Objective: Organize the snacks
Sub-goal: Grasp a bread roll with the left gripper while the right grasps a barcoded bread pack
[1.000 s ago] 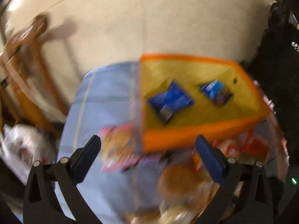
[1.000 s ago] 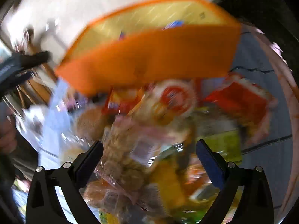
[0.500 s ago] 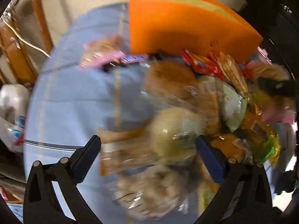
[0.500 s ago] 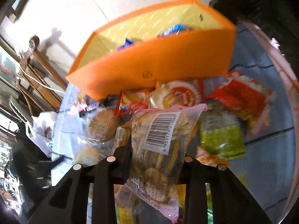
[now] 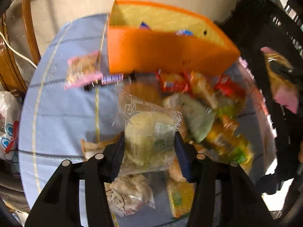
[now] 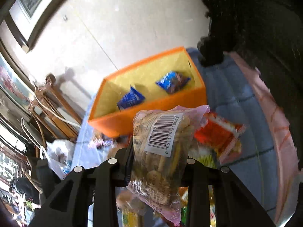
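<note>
An orange box [image 5: 166, 54] with a yellow inside stands at the far side of a blue tablecloth; the right wrist view [image 6: 151, 104] shows two blue packets [image 6: 130, 98] in it. My left gripper [image 5: 149, 147] is shut on a clear packet with a pale round bun [image 5: 147, 136], over the snack pile [image 5: 198, 102]. My right gripper [image 6: 159, 157] is shut on a pink-edged clear bag of biscuits with a barcode [image 6: 161, 151], lifted in front of the box. That bag also shows at the right of the left wrist view [image 5: 280, 79].
A pink-edged snack bag [image 5: 83, 70] and a small bar [image 5: 111, 79] lie left of the box. A red packet [image 6: 217, 136] lies right of the pile. Wooden chairs [image 6: 53, 102] and a white plastic bag [image 5: 7, 124] stand left of the table. Dark furniture [image 5: 274, 19] is on the right.
My left gripper dropped to the pile and shut on the bun packet. My right gripper shut on the biscuit bag and raised it toward the orange box.
</note>
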{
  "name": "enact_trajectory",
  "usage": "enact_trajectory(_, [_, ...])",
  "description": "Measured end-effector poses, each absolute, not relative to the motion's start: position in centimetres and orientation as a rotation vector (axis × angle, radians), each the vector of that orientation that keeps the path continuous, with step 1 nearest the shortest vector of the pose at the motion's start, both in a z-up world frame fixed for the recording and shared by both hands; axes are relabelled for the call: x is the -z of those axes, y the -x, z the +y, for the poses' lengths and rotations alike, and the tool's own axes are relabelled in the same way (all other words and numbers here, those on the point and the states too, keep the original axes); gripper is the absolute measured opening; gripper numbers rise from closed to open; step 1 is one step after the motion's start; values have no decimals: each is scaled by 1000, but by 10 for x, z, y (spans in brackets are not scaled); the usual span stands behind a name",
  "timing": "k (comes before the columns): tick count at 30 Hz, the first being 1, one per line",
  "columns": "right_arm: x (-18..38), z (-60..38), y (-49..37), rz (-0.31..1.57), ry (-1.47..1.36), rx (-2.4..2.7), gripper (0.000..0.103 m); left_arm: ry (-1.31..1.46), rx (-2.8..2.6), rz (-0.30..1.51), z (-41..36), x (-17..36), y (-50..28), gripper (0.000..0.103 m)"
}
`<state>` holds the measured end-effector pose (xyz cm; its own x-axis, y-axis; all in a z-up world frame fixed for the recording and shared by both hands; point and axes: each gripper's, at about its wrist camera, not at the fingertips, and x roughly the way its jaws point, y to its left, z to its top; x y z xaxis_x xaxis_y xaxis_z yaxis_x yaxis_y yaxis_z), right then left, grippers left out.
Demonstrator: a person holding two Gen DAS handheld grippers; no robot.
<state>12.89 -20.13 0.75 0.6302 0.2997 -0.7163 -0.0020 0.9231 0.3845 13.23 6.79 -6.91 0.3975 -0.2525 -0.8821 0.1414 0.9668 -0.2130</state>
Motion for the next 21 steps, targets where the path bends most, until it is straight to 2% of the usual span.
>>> enact_trajectory(7, [-56, -208, -204, 755, -356, -182, 32, 133, 266, 921, 67, -32, -214, 49])
enact_trajectory(12, [-72, -197, -267, 762, -296, -198, 35, 98, 253, 852, 59, -66, -276, 50])
enact_trajectory(13, [-71, -193, -278, 770, -269, -198, 50, 84, 262, 852, 56, -68, -286, 51])
enact_trajectory(14, [-68, -190, -290, 791, -246, -191, 70, 58, 260, 844, 53, -68, -299, 70])
enact_trajectory(15, [-64, -188, -298, 817, -231, -161, 100, 30, 216, 841, 51, -66, -307, 98])
enact_trajectory(21, [-42, -188, -273, 867, -166, -180, 100, -24, 111, 900, 54, -36, -299, 99])
